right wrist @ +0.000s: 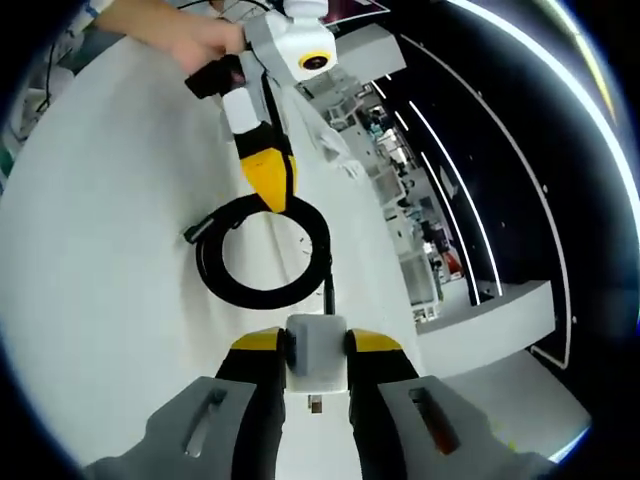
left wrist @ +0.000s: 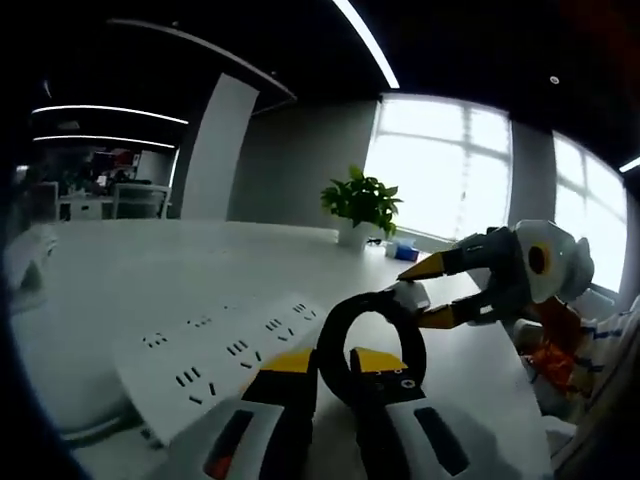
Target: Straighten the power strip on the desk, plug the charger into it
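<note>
A white power strip (left wrist: 215, 350) lies flat on the white desk (left wrist: 150, 270), just left of my left gripper (left wrist: 334, 362). The left gripper is shut on a black coiled cable (left wrist: 328, 340) that loops up between its yellow tips. In the right gripper view the same left gripper (right wrist: 268, 185) comes down from the top and pinches the coil (right wrist: 215, 270) at its far side. My right gripper (right wrist: 316, 345) is shut on the white charger (right wrist: 316, 365), whose cable runs into the coil. In the left gripper view the right gripper (left wrist: 420, 295) holds the charger (left wrist: 406, 295) beside the loop.
A potted plant (left wrist: 362, 205) and a small blue object (left wrist: 405, 252) stand at the desk's far edge under bright windows. Chairs (left wrist: 140, 200) stand far left. A person's hand (right wrist: 190, 35) grips the left gripper's handle, and patterned clothing (left wrist: 560, 365) is at the right.
</note>
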`<state>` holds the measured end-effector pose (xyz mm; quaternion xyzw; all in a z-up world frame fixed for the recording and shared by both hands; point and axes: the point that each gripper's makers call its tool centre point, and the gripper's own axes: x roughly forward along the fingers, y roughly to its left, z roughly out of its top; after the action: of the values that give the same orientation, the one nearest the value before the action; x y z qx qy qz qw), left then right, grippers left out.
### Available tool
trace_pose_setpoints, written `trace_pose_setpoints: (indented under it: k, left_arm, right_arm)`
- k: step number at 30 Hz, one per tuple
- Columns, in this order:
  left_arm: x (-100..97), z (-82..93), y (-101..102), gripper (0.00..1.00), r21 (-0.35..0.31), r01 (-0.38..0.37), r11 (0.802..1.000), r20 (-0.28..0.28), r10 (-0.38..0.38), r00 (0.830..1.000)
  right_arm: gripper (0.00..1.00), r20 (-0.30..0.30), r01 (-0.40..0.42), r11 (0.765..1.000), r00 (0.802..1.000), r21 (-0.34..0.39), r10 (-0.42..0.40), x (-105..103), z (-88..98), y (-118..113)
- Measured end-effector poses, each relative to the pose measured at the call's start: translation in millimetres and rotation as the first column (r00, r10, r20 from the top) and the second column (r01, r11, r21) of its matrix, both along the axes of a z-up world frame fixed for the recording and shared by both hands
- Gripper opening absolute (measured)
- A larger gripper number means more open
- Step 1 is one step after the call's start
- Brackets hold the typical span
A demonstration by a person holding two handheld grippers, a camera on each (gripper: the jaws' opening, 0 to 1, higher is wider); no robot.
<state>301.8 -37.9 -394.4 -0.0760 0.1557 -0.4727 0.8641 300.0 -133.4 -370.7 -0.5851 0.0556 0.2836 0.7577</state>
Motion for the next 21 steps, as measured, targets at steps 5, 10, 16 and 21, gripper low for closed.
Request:
trace_pose_setpoints:
  k: [5,10,16,21]
  left_arm:
    - [0.9,5.8,1.7,0.12,-0.021,-0.005,1.0,0.0,0.005,1.0]
    - [0.0,13.0,4.5,0.12,-0.058,-0.002,0.998,-0.013,0.002,1.0]
    - [-2.6,15.9,4.4,0.12,-0.085,0.003,0.996,-0.021,-0.005,1.0]
    - [-3.8,17.9,5.6,0.12,-0.119,0.008,0.993,-0.041,-0.013,0.999]
  right_arm:
    - [0.22,0.001,0.009,1.0,1.0,0.02,-0.009,1.0,1.0,0.9]
    - [0.22,0.005,0.017,0.999,1.0,0.032,-0.017,4.0,-3.3,-0.1]
    - [0.22,0.02,0.023,0.998,0.999,0.055,-0.024,7.9,-3.6,0.5]
    - [0.22,0.046,0.025,0.996,0.999,0.08,-0.028,12.5,-4.3,2.4]
